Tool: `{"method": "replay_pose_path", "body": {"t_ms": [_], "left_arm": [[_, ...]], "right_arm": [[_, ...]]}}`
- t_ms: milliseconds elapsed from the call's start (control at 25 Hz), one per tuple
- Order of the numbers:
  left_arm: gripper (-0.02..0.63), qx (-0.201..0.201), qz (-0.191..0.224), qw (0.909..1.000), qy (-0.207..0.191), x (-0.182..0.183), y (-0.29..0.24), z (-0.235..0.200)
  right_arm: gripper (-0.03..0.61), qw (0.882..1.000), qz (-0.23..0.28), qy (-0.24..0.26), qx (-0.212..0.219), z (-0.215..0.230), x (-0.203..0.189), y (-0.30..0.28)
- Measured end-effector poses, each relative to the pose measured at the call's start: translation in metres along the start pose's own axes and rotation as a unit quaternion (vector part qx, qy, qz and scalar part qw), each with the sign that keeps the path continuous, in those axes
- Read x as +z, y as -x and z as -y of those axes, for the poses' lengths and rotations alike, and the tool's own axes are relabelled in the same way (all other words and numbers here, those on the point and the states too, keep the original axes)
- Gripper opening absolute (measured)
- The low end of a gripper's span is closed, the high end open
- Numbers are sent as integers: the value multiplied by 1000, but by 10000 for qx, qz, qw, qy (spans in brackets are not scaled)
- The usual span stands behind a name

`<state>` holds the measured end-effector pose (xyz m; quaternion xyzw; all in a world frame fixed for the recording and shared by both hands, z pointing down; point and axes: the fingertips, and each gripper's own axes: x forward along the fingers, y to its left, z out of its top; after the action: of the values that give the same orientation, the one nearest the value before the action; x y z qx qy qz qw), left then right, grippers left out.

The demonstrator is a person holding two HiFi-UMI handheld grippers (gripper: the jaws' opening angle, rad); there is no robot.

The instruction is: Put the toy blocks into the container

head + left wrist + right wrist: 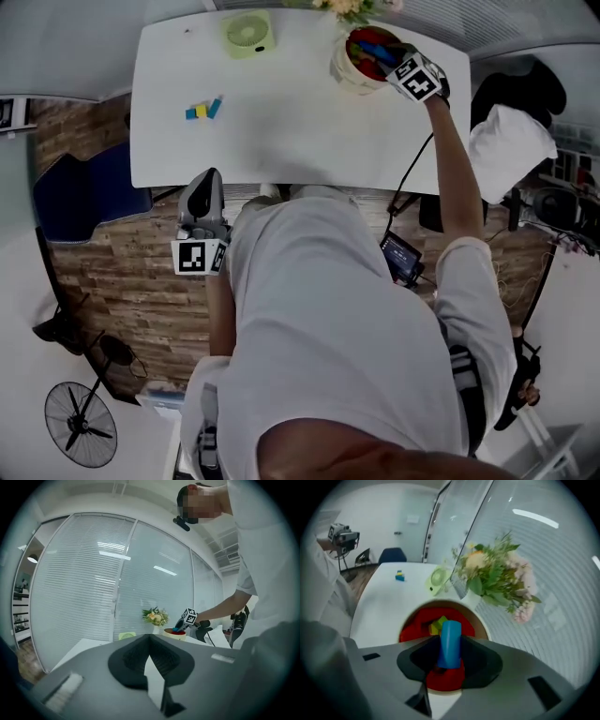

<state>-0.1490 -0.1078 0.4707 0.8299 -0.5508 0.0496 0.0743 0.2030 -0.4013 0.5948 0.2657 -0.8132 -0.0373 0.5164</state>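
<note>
A white table (pixel 281 131) fills the upper part of the head view. A person in a white shirt (pixel 328 309) stands at its near edge, with the right arm stretched out to the far right corner.

In that corner a bouquet of pale flowers (pixel 497 576) stands in a white vase. Just in front of it is the container (pixel 345 75), a round cream bowl with a red inside. A small green desk fan (pixel 247 34) sits on the far edge, to the left of the bowl.

The right gripper (pixel 450 656) hangs over the container, tilted downward. Its jaws pinch a blue toy block (pixel 450 644), rounded and upright, directly above the red interior. A yellow-green block (pixel 436 624) already lies inside the bowl.

The left gripper (pixel 206 183) is held off the near edge of the table, well apart from the bowl. In the left gripper view its jaws are pressed together with nothing between them.

A small cluster of blue and yellow blocks (pixel 203 109) lies on the left side of the table, well apart from the container.
</note>
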Motion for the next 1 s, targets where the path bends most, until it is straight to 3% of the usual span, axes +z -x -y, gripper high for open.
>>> {"method": "replay_pose_path", "body": {"t_ms": [120,240,400,520,600,680,760,800,880,1000], "left_arm": [[-3,235,-20,9997,64,-3,13,-7],[-3,414,-48,9990,148,-7,23,-9],[-4,492,-82,9986,192,-10,29,-8],[-3,475,-88,9986,202,-11,30,-6],[-3,433,-70,9988,202,-10,29,-4],[-3,389,-44,9990,208,-9,27,-4],[-3,346,-15,9992,219,-8,24,-4],[-3,321,8,9992,223,-7,22,-5],[-4,264,70,9994,234,-3,18,-6],[-3,171,123,9996,175,4,13,-8]], "right_arm": [[146,9934,-897,596,389,1,-11,-27],[147,9835,-1548,783,508,8,-29,-42],[152,9774,-1802,916,621,11,-35,-53],[169,9782,-1895,588,608,14,-42,-47],[173,9854,-1514,106,775,7,-37,-40],[146,9942,-632,-447,753,7,-14,-27],[66,9888,451,-1277,627,9,13,-3],[25,9774,996,-1762,613,5,25,12],[3,9443,1952,-2566,656,-11,42,42],[3,9011,2823,-3217,695,-45,56,73]]}}
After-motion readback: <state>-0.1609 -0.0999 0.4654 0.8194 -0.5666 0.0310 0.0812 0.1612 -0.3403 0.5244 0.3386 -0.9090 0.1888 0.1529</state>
